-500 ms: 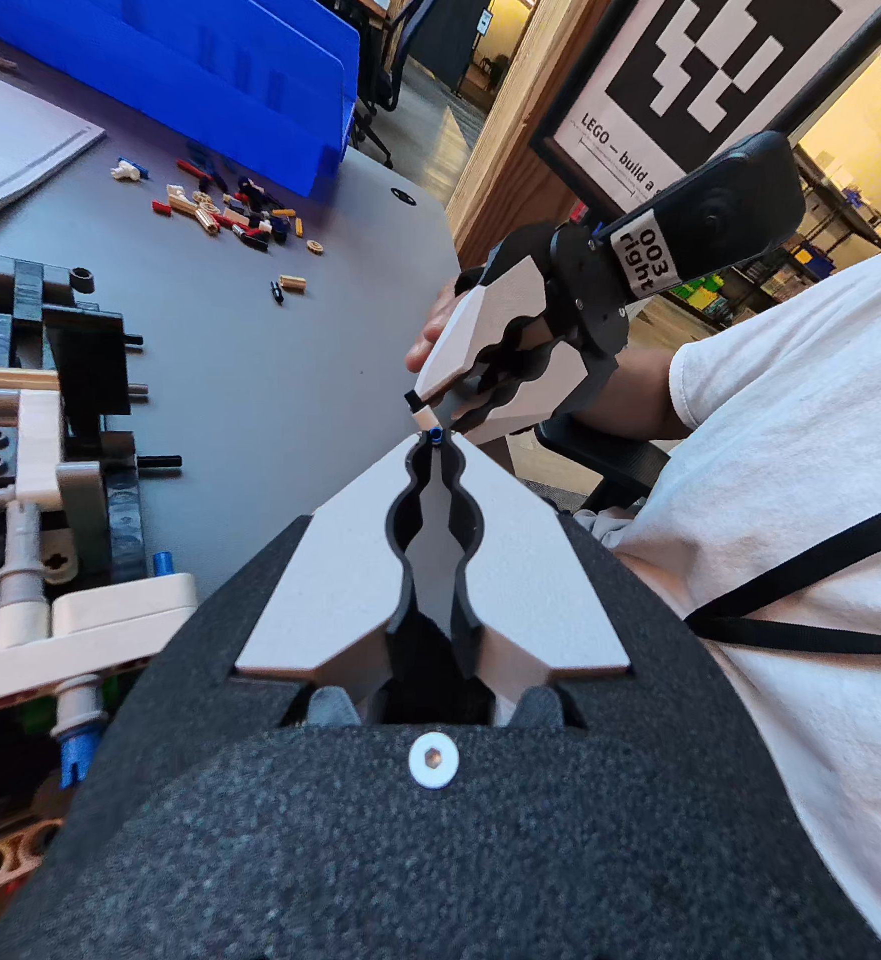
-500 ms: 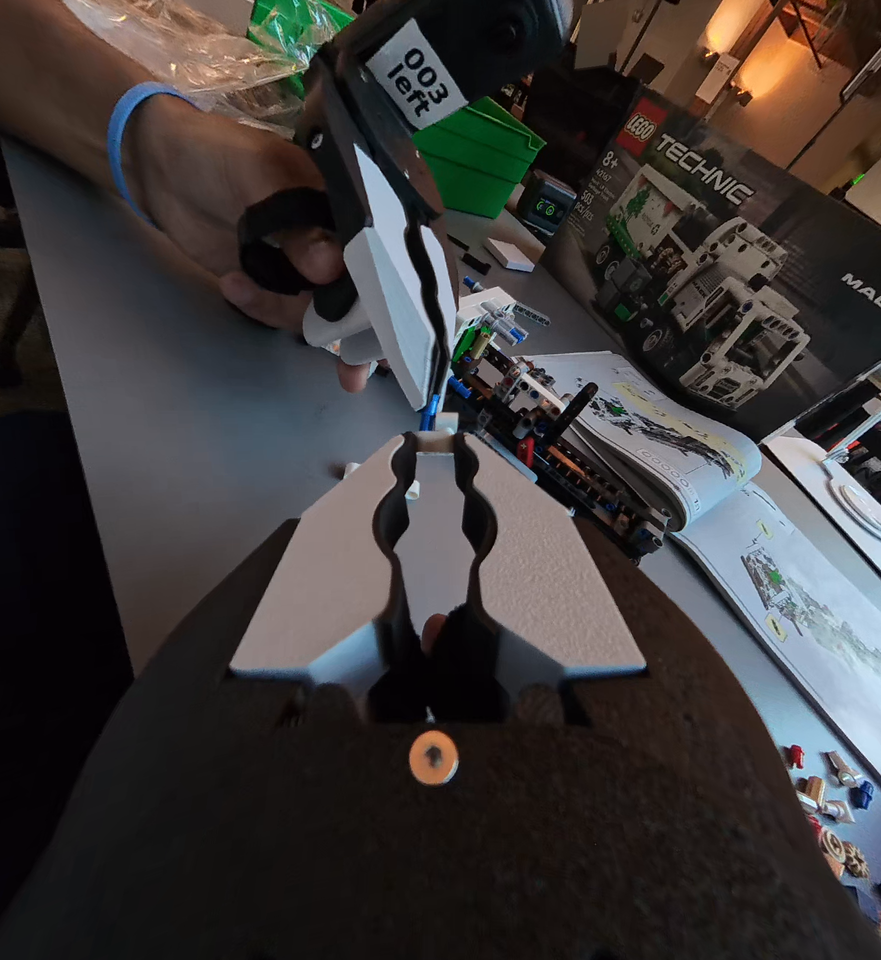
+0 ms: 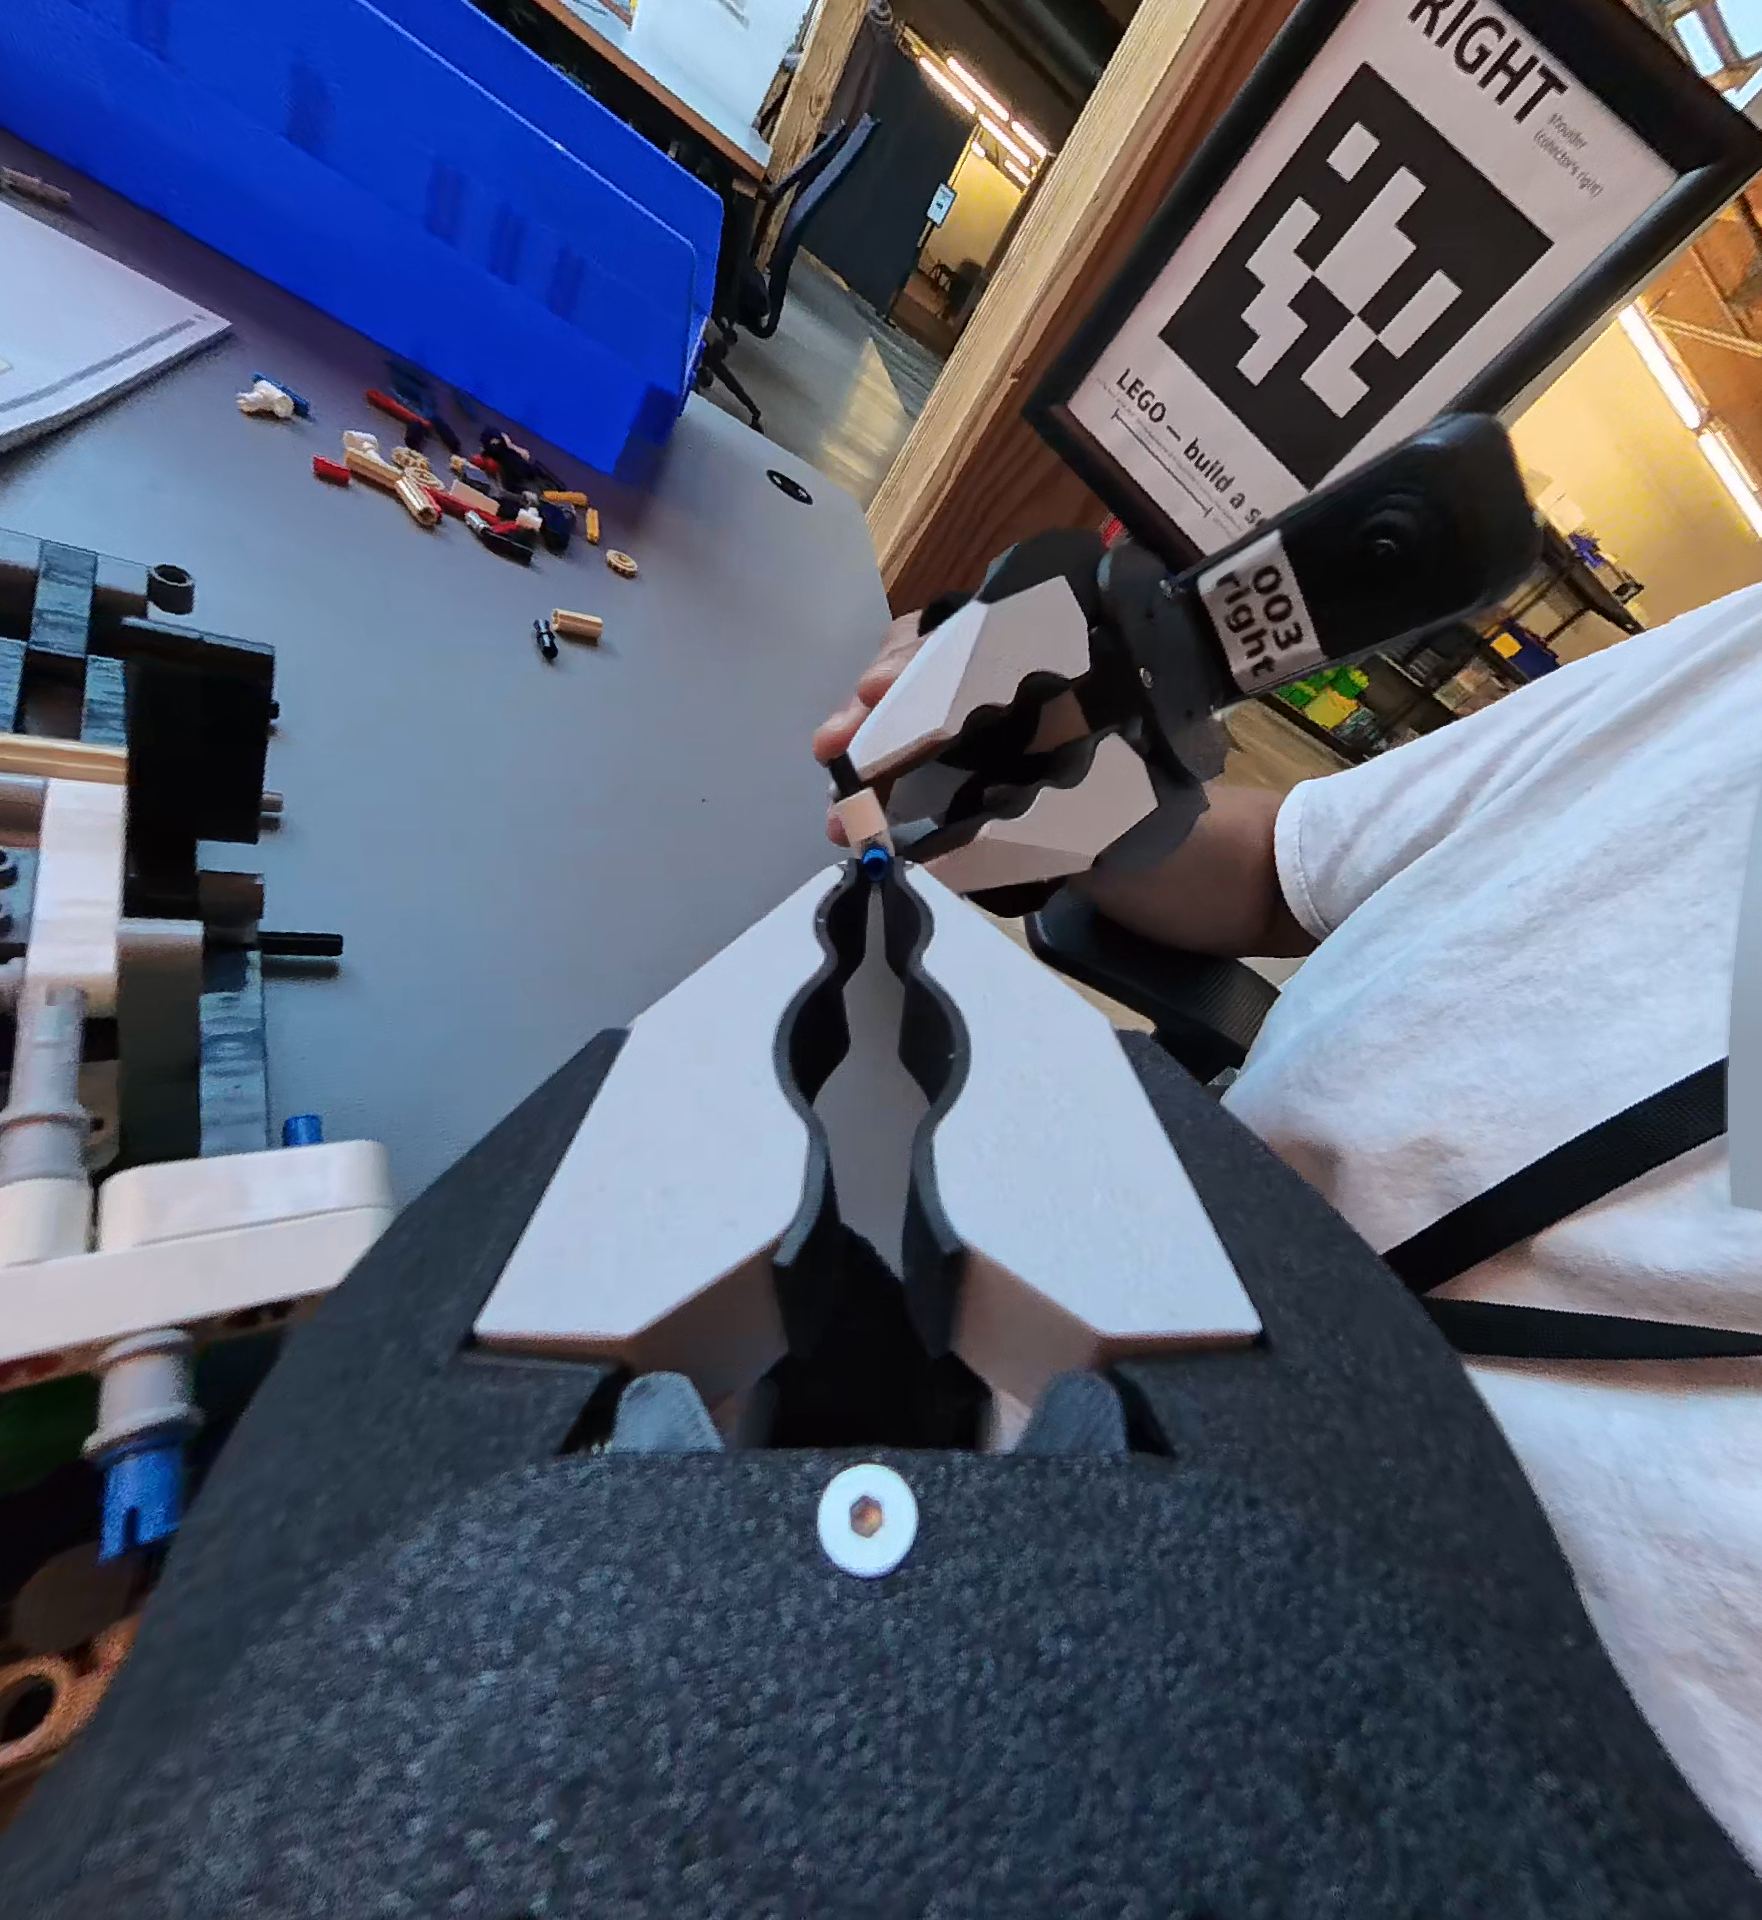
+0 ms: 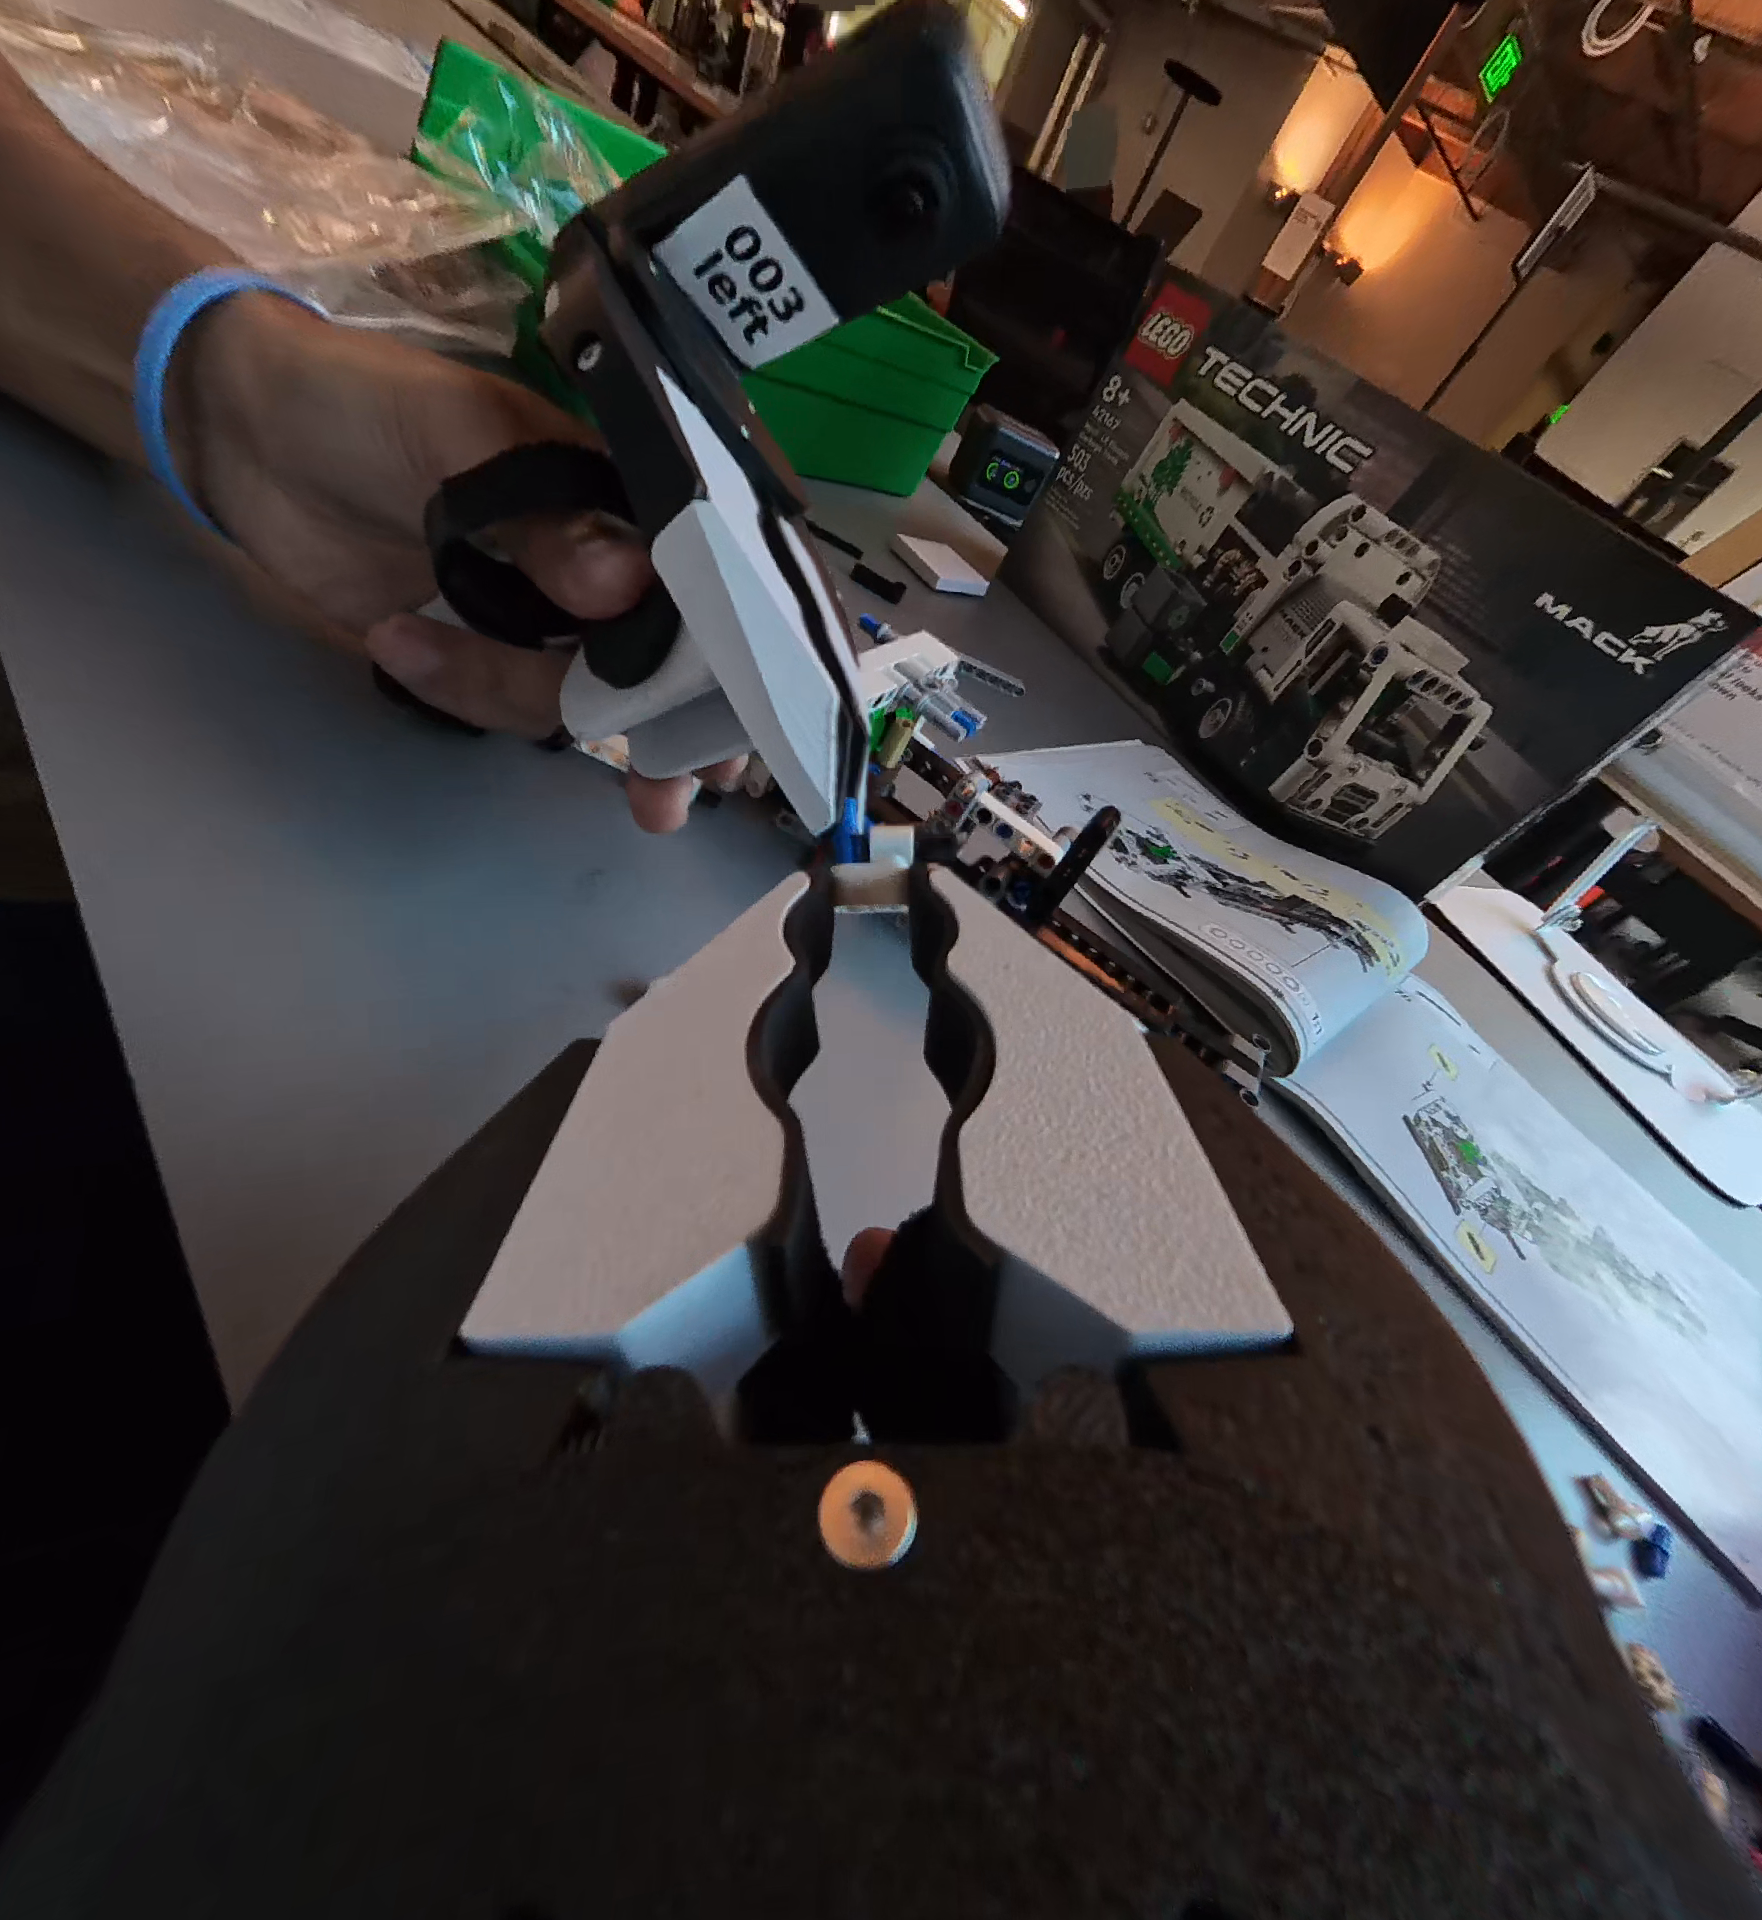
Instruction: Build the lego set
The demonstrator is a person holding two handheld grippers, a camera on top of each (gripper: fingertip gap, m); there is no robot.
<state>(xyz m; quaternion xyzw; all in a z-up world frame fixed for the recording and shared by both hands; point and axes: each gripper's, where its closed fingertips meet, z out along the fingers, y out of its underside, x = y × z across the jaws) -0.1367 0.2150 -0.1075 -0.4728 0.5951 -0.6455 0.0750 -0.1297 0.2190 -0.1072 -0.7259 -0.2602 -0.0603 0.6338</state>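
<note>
My left gripper [image 3: 872, 883] is shut on a small blue pin [image 3: 874, 862] that sticks out of its tip. My right gripper [image 4: 872, 888] is shut on a small white piece [image 4: 882, 868]. The two grippers meet tip to tip above the grey table [image 3: 503, 790], near its front edge. The blue pin [image 4: 849, 831] touches the white piece. In the left wrist view the right gripper [image 3: 872, 805] comes in from the right, and its white piece [image 3: 861, 816] has a black pin on its far end. The half-built model [image 3: 77, 935] lies to the left.
Loose small parts [image 3: 461, 488] lie in front of a blue bin [image 3: 389, 208]. An open instruction booklet [image 4: 1272, 904], the set's box [image 4: 1376, 623] and a green bin [image 4: 856, 395] stand behind the model [image 4: 970, 821]. A person in a white shirt [image 3: 1531, 1039] sits close on the right. Only a small space, under 4 cm, lies between the two pairs of fingers.
Both grippers stay shut and tip to tip, with the pin against the white piece. The views have shifted only slightly.
</note>
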